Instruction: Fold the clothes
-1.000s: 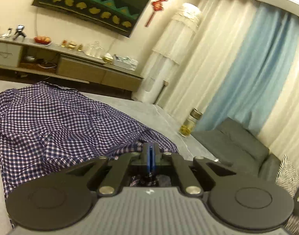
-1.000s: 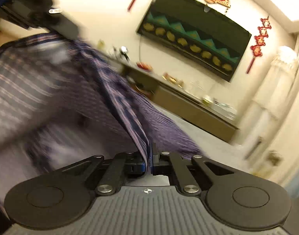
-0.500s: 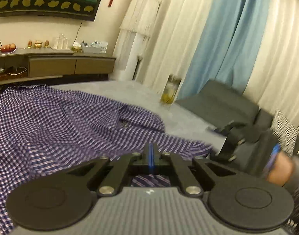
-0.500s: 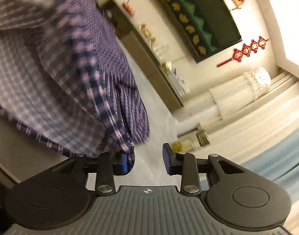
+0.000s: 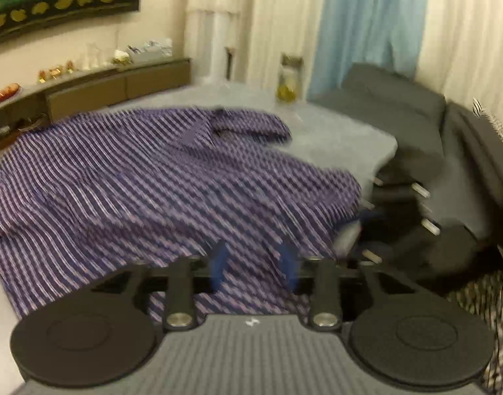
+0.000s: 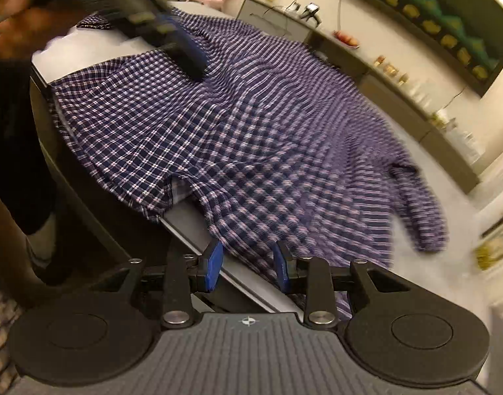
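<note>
A purple-and-white checked shirt (image 5: 152,191) lies spread over the grey table (image 5: 333,138), one sleeve reaching toward the far side. My left gripper (image 5: 254,263) hovers low over the shirt's near hem. Its jaws are opening, and the cloth lies under them without being pinched. In the right wrist view the shirt (image 6: 251,125) drapes over the table's front edge (image 6: 192,227). My right gripper (image 6: 248,263) stands open just above that hem, its pads clear of the cloth. The left gripper (image 6: 189,52) shows blurred at the upper left, in a hand.
A dark grey sofa (image 5: 399,105) flanks the table's far right, with a glass jar (image 5: 287,85) at the table's back corner. A low cabinet (image 5: 119,82) with small items lines the wall. A person's leg (image 6: 21,164) stands at the table's front.
Both grippers have sunk toward the table and let go of the shirt, the right first, then the left. The shirt, lifted before, now lies spread flat.
</note>
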The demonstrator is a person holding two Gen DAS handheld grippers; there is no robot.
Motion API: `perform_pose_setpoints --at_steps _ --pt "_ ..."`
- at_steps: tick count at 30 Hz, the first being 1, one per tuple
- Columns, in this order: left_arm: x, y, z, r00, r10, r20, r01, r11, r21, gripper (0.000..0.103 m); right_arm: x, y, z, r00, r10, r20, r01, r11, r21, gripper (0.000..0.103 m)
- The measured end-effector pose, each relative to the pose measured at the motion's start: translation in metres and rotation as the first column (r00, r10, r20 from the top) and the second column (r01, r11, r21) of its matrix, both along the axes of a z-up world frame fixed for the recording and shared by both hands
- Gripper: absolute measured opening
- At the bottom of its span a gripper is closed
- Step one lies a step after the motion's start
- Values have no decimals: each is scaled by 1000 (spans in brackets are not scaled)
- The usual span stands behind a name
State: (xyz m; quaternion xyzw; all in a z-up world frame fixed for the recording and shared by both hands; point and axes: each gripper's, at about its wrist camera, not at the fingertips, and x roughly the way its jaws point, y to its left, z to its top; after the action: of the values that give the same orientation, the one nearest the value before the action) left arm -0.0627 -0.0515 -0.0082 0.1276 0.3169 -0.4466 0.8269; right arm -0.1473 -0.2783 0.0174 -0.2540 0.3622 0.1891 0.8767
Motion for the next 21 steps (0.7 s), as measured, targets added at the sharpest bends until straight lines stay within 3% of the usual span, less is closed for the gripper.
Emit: perform_pose_setpoints --at_steps 2,3,4,7,8,10,11,12,15,18,21 --pt "-12 -9 -12 1000 -15 4 15 1000 24 68 12 -3 -6 999 -41 -8 41 996 80 35" --pt "-17 -14 -18 1000 -19 12 18 999 38 79 19 -4 -6 997 -72 23 69 993 100 35" --pt "-19 -22 -23 1000 -19 13 18 998 60 84 25 -3 -5 994 -94 61 87 991 106 35" --pt "-21 -42 -37 1000 -27 5 27 995 93 86 37 -2 4 985 -114 131 96 986 137 35" --pt "-20 -48 -40 1000 -26 11 24 994 102 81 38 -2 7 983 -116 145 94 984 154 35" --pt "-14 -53 -45 1000 4 10 -5 992 126 19 38 -4 11 977 -129 171 98 979 179 35" --pt "-8 -53 -46 1000 30 5 -31 990 140 2 36 -8 13 974 -138 181 105 977 184 35" --pt "-3 -53 -46 998 56 1 -56 987 152 1 33 -12 15 971 -145 191 108 976 191 35" --pt "14 -32 -9 996 88 25 -90 993 75 1 4 -26 26 971 -98 217 47 972 229 35" --pt "28 -21 32 996 73 51 -74 997 30 1 -33 -23 32 969 158 189 -199 953 227 35" --pt "36 -26 62 994 45 98 -48 998 38 1 -34 -3 17 952 267 150 -289 944 157 35"
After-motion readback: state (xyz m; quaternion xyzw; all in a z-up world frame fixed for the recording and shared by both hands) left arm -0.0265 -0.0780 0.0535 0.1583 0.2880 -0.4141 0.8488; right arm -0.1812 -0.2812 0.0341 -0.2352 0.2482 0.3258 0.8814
